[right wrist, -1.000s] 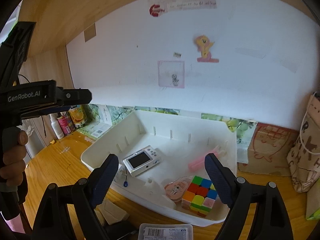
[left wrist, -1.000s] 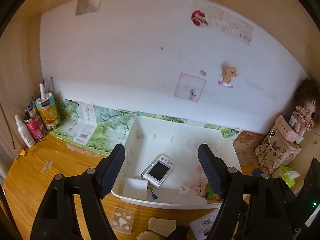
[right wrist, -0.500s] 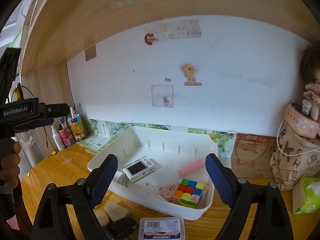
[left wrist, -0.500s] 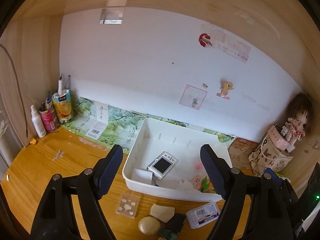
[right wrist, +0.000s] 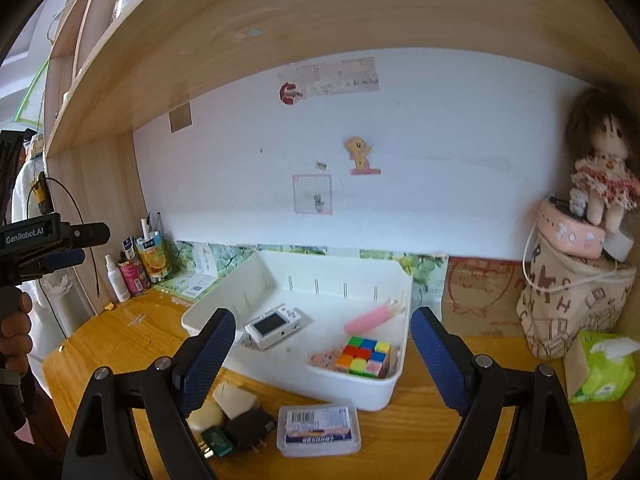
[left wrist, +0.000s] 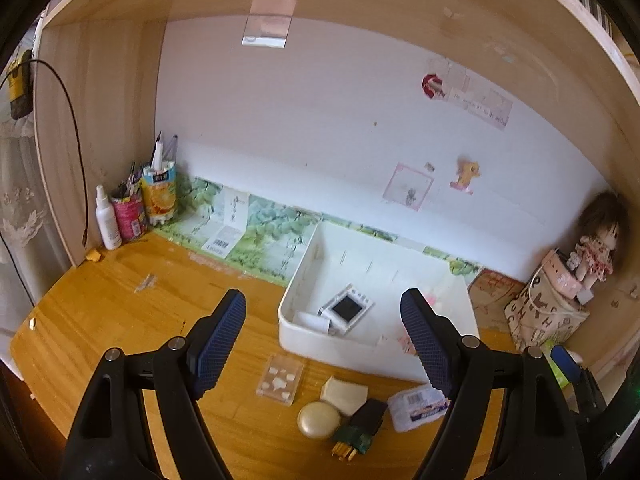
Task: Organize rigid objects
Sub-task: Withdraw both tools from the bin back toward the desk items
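Observation:
A white bin [left wrist: 298, 334] [right wrist: 376, 390] sits on the wooden desk. It holds a small white camera [left wrist: 347, 308] [right wrist: 273, 325], a colourful puzzle cube [right wrist: 363, 356], a pink tube [right wrist: 370, 319] and a pink figure [right wrist: 325, 360]. In front of the bin lie a clear case [left wrist: 280, 378], a beige pad [left wrist: 344, 390], a round cream compact [left wrist: 319, 419], a black plug [left wrist: 362, 424] [right wrist: 246, 428] and a clear labelled box [left wrist: 416, 402] [right wrist: 318, 430]. My left gripper [left wrist: 326, 344] and my right gripper [right wrist: 320, 358] are open and empty, held back above the desk's front.
Cans with pens and a spray bottle [left wrist: 108, 218] stand at the back left corner. A patterned bag [right wrist: 572, 304] with a doll [right wrist: 600, 172] on it and a green tissue pack [right wrist: 602, 366] stand at the right. A shelf [right wrist: 280, 20] runs overhead.
Both grippers have pulled back and up from the bin. The loose items in front of the bin have come into view. Nothing was taken hold of.

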Available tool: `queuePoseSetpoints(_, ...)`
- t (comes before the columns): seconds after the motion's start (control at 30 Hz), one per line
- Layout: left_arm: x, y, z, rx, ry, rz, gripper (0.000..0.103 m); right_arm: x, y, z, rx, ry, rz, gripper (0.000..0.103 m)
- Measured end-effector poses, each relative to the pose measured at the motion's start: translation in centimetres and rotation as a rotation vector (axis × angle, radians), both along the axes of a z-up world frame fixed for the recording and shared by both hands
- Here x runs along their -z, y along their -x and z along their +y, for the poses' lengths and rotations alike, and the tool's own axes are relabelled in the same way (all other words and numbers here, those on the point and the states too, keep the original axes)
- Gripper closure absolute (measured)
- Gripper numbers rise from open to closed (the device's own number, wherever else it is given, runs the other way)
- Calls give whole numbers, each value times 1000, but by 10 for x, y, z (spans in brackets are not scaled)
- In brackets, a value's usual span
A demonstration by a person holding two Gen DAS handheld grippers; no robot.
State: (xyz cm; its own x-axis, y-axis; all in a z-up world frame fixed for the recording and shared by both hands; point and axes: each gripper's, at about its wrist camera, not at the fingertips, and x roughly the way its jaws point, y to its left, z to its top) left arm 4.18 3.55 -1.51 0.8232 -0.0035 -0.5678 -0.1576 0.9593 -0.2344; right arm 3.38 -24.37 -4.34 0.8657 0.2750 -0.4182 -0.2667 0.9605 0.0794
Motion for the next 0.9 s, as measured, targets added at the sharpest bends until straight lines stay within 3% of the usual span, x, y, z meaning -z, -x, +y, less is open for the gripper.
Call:
queuePoseSetpoints(0.23,24,0,-6,13,-13,107,21,21,10,-3,8,3,77,13)
queuePoseSetpoints(0.43,46,-3,-14,52,-42,221,21,55,15,1,-14,25,196,13)
queuePoseSetpoints(0.63,76,-12,-20,76,-73,375,21,79,15,7,-23,54,279,13)
queuePoseSetpoints(0.9,110,-28,-19,62,-40,560,21,102,3,11,-17,89,376,13)
